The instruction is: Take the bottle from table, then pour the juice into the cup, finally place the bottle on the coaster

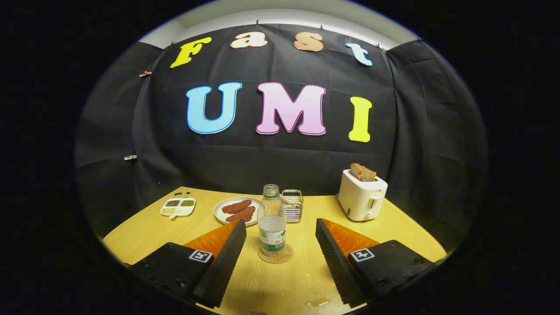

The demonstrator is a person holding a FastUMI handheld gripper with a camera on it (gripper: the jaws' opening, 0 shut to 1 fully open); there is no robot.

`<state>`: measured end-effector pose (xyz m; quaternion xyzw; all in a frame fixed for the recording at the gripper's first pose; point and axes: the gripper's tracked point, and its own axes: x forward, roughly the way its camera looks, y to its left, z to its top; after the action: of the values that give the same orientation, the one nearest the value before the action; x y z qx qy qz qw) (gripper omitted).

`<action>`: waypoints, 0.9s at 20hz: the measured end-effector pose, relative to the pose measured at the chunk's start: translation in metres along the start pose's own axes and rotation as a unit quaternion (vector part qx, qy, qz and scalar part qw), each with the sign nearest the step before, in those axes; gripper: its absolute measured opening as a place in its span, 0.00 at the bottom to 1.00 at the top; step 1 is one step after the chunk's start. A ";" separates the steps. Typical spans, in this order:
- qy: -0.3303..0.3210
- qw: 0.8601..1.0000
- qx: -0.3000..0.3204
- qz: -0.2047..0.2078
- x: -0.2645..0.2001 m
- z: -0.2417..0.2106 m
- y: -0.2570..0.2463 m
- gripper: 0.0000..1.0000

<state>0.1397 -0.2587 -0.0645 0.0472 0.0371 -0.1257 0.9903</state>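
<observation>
Toward the counter's (pixel 144 229) far left corner you have a white divided dish (pixel 178 207), then a round plate (pixel 232 211) of dark patties. Your gripper (pixel 278 234) stands apart, touching nothing; the clear, uncapped plastic bottle (pixel 271 221) stands upright on its round coaster (pixel 275 254) between the ribbed fingers. Behind it a wire rack (pixel 293 205); far right, a boxy toaster (pixel 362 197).

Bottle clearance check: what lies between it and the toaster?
In the gripper view, only bare table lies between bottle and toaster. The gripper is open.
</observation>
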 end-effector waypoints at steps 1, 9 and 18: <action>-0.005 1.000 -0.003 0.000 -0.016 0.014 -0.004 0.98; -0.037 0.999 -0.005 0.013 -0.112 0.063 0.021 0.98; -0.032 0.999 0.015 0.017 -0.160 0.040 0.072 0.97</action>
<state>0.0052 -0.1545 -0.0048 0.0586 0.0024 -0.1112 0.9921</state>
